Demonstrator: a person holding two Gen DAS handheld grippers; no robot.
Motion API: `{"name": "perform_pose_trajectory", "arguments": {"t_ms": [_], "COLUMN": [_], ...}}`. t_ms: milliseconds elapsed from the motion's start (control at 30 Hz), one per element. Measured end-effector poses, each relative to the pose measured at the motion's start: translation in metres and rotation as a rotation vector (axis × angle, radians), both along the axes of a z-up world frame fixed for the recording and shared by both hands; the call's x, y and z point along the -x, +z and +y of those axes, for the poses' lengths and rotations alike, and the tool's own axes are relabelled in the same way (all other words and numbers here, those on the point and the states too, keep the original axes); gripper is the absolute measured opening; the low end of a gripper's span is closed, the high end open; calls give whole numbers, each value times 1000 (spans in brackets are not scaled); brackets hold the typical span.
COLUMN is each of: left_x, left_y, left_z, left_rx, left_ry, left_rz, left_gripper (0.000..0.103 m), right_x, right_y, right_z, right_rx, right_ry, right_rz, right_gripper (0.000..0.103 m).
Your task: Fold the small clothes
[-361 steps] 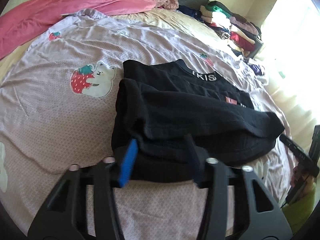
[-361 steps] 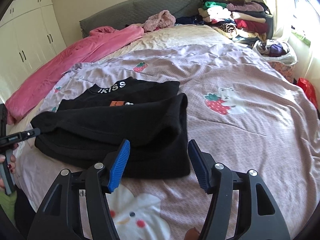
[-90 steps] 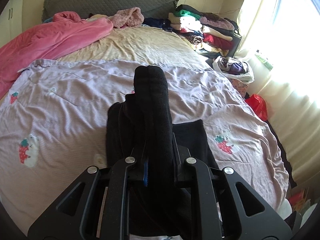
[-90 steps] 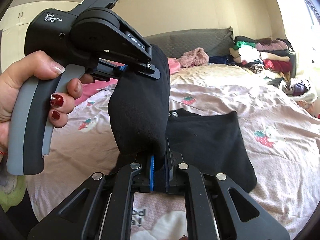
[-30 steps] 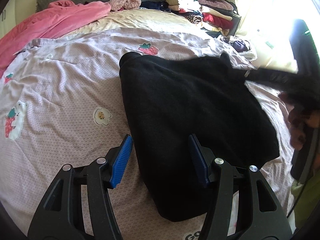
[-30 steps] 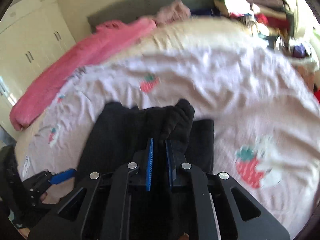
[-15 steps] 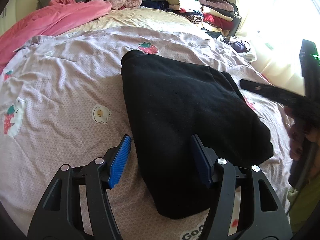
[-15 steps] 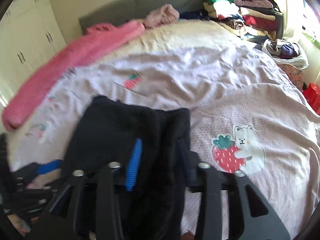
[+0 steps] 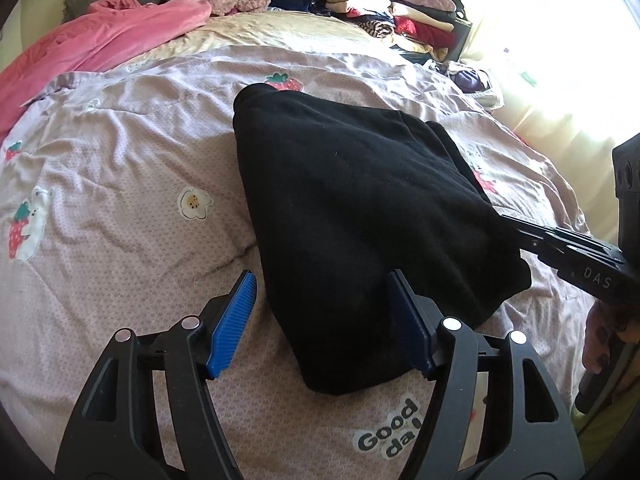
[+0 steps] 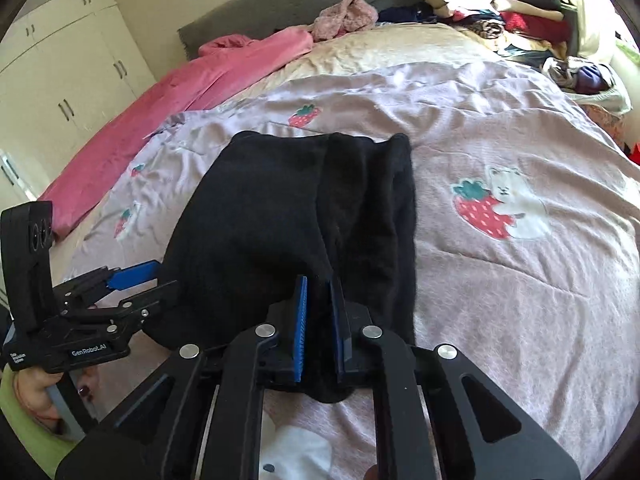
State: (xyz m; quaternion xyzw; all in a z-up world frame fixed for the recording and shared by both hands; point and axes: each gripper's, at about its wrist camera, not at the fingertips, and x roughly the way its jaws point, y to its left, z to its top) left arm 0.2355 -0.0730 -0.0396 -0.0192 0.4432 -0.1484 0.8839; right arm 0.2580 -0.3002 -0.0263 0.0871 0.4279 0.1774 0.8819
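A bed (image 9: 120, 184) fills both views, spread with a lilac quilt printed with strawberries, white bears and small flowers. Near the foot edge the quilt carries the words "Good da", the rest cut off by the left tool's frame. A pink blanket (image 10: 168, 104) runs along the bed's left edge up to a grey padded headboard (image 10: 280, 4), where a knitted pink garment (image 10: 344, 14) lies. A stack of folded clothes (image 9: 392, 12) stands at the far right corner, beside a bright curtained window. Cream wardrobe doors (image 10: 60, 80) stand past the left edge.

The folded black garment (image 9: 352, 208) lies near the foot edge, about the middle of the bed.

The left tool (image 9: 324, 320) is spread, its jaws opening, straddling the garment's near corner without pressing it. Its body reads "GenRobot.AI" and "Data Acquisition System".

The right tool (image 10: 320, 328), marked "DAS", is pressed together, pinching the garment's near right edge.
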Motion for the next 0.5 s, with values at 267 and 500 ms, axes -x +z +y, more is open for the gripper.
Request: {"name": "perform_pose_trajectory", "arguments": {"t_ms": [267, 500], "left_x": [2, 5], "left_y": [-6, -6], "left_z": [0, 1], "left_rx": [6, 11], "left_ry": [3, 5], "left_rz": [14, 14], "left_gripper": [64, 64], "right_x": [4, 14], "right_y": [-18, -9], "right_z": [-1, 0], "right_rx": [56, 70], "right_ry": [-63, -77], "right_rz": [4, -9], "right_gripper": [21, 33]}}
